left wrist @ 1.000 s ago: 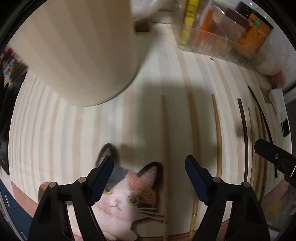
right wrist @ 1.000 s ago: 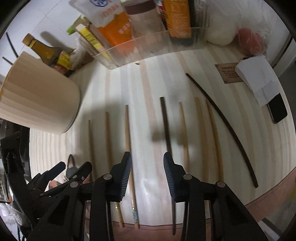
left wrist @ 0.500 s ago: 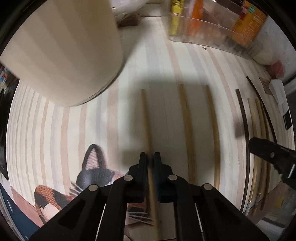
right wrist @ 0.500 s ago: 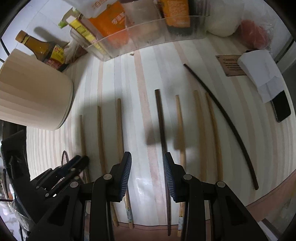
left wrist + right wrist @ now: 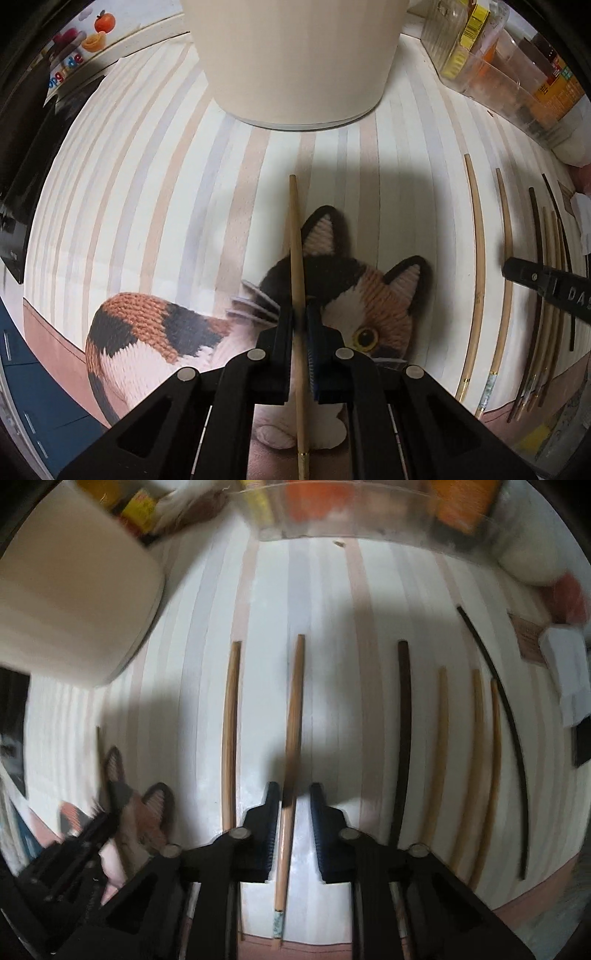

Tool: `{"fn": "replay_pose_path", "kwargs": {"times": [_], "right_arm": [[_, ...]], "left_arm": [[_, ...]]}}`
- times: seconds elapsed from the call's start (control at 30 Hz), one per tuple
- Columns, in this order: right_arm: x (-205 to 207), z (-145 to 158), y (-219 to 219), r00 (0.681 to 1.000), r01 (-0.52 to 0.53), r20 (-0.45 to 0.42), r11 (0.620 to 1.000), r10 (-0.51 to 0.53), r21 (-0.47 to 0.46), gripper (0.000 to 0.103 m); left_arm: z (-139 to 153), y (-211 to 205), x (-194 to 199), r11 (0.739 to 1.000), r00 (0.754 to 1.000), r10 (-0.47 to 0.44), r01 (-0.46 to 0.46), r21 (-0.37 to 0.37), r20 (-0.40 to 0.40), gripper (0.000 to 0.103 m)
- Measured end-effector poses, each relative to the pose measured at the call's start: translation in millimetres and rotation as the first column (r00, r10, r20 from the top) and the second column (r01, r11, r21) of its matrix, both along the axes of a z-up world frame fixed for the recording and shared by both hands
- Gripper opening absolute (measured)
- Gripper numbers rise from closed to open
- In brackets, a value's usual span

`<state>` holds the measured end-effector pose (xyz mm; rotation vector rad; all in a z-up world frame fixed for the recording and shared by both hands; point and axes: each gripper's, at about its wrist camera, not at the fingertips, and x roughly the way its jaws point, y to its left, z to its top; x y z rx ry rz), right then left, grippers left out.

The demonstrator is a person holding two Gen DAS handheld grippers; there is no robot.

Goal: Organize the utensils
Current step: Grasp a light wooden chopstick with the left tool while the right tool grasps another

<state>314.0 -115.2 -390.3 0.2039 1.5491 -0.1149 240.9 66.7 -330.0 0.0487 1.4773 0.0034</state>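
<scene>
My left gripper [image 5: 300, 317] is shut on a light wooden chopstick [image 5: 295, 236] and holds it above the cat picture [image 5: 354, 291], its tip pointing at the cream holder cup [image 5: 295, 62] just ahead. My right gripper [image 5: 291, 801] is open, its jaws either side of a light wooden chopstick [image 5: 293, 709] that lies on the striped table [image 5: 332, 590]. Several more chopsticks lie in a row: a light one [image 5: 231, 731] to the left, a dark one [image 5: 404, 720] and others to the right. The cup also shows in the right wrist view [image 5: 70, 590].
A clear plastic bin of packets and jars [image 5: 517, 74] stands at the back right, also in the right wrist view [image 5: 351, 509]. A long thin black stick [image 5: 506, 720], a white paper [image 5: 569, 672] and a dark phone [image 5: 581, 746] lie at the right. The table's front edge [image 5: 314, 945] is close.
My left gripper shut on a chopstick, lifted it and swung left over the cat picture toward the cup. My right gripper came down and forward around another chopstick, still open.
</scene>
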Motion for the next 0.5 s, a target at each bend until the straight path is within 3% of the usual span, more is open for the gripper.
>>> {"fn": "replay_pose_path", "kwargs": {"times": [0.23,0.5], "right_arm": [[-21.2,-1.5,11.8,0.994,-0.094,-0.064,0.993,0.09,-0.066,0.007],[-35.2,-4.5,11.6,0.985,-0.133,-0.116,0.988,0.123,-0.074,0.007]], "left_arm": [[-1.2,5.6,-5.1,1.0,1.0,0.007,-0.007,-0.006,0.01,0.005],[0.2,5.1,-5.1,1.0,1.0,0.005,-0.005,0.0,-0.006,0.005]]}}
